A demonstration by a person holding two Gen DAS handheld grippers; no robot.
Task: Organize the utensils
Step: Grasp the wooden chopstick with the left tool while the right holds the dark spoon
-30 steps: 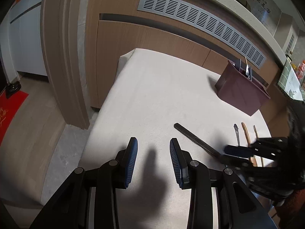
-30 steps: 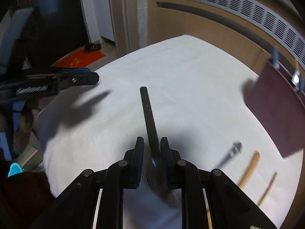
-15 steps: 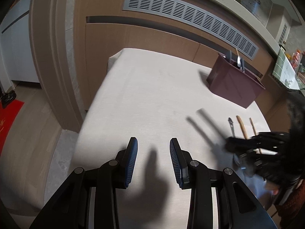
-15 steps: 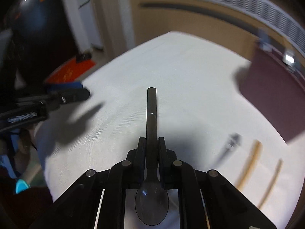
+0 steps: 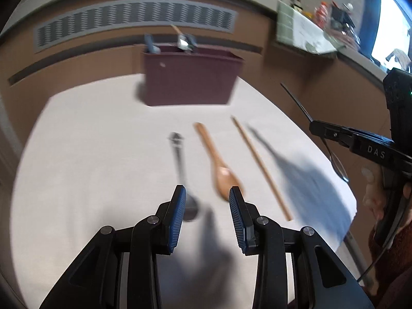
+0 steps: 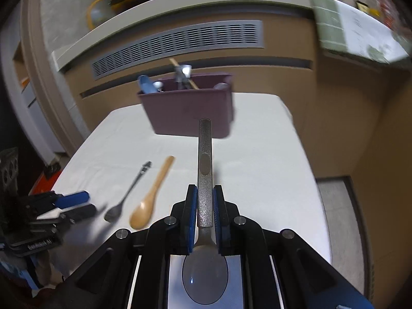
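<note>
My right gripper (image 6: 205, 207) is shut on a large metal spoon (image 6: 204, 159), held above the table with its handle pointing at the maroon utensil box (image 6: 190, 110), bowl back between the gripper's arms. It also shows at the right of the left wrist view (image 5: 319, 131). My left gripper (image 5: 207, 200) is open and empty, low over a small dark metal spoon (image 5: 180, 170) and a wooden spoon (image 5: 219, 162). A single wooden chopstick (image 5: 260, 164) lies to their right. The box (image 5: 190, 79) holds several utensils.
The utensils lie on a white-covered table (image 5: 90, 154) whose right edge (image 5: 347, 193) is close to the chopstick. Behind the box is a wooden cabinet wall with a grey vent grille (image 6: 180, 43). Floor shows right of the table (image 6: 342, 219).
The right gripper lifted the large spoon off the table and swung toward the box. The left gripper turned right and now faces the small spoon, wooden spoon and chopstick.
</note>
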